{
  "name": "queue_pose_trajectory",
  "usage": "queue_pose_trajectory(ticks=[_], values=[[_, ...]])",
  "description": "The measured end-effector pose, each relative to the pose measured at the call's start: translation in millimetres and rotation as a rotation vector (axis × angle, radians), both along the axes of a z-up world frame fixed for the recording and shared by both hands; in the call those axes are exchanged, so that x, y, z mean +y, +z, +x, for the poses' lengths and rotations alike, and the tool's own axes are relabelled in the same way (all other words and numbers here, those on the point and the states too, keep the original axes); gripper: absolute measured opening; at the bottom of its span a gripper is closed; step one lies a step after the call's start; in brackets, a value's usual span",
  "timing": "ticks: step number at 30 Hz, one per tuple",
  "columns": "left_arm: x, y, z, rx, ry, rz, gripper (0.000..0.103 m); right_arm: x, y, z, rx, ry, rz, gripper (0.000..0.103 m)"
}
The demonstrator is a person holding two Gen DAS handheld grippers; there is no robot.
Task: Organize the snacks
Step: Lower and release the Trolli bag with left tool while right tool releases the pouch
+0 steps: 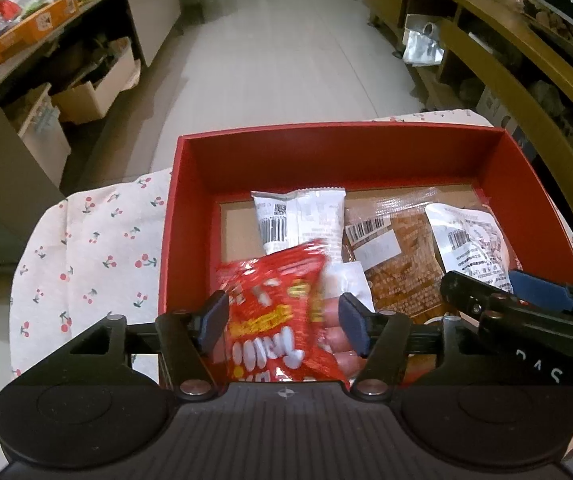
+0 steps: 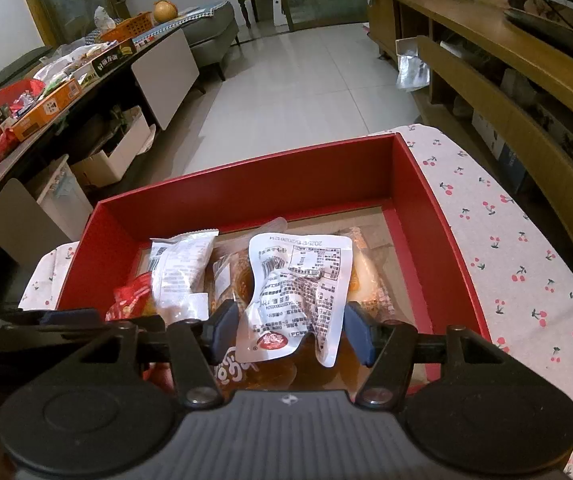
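A red box (image 1: 326, 132) stands on a cherry-print cloth (image 1: 98, 240). My left gripper (image 1: 282, 318) hangs over the box's near left part. A blurred red snack packet (image 1: 270, 320) lies between its jaws, and the right pad stands clear of it, so the gripper is open. Pink sausages (image 1: 338, 340) show beside that packet. Over the near right of the box (image 2: 246, 184), my right gripper (image 2: 291, 330) is shut on a crumpled white printed packet (image 2: 298, 280). In the box lie a white packet with a barcode (image 1: 302, 220) and a brown one (image 1: 398, 264).
A long dark table with an orange snack carton (image 1: 34, 24) and other packets runs along the left. Cardboard boxes (image 1: 94, 92) sit under it. A wooden cabinet (image 1: 486, 52) lines the right. Pale tiled floor (image 1: 286, 40) lies beyond the box.
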State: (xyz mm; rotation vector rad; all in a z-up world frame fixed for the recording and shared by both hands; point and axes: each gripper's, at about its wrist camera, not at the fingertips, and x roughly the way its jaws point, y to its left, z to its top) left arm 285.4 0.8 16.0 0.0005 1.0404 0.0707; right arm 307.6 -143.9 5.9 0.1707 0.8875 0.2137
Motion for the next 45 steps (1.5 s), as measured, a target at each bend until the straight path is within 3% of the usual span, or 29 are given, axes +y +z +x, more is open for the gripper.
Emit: queue_pose_trajectory(ticks=[10, 45], values=[[4, 6, -2, -0.018, 0.007, -0.01, 0.076, -2, 6, -3, -0.026, 0.004, -0.001, 0.075], [3, 35, -25, -0.091, -0.036, -0.05, 0.081, -15, 37, -27, -0.121, -0.001, 0.021, 0.078]])
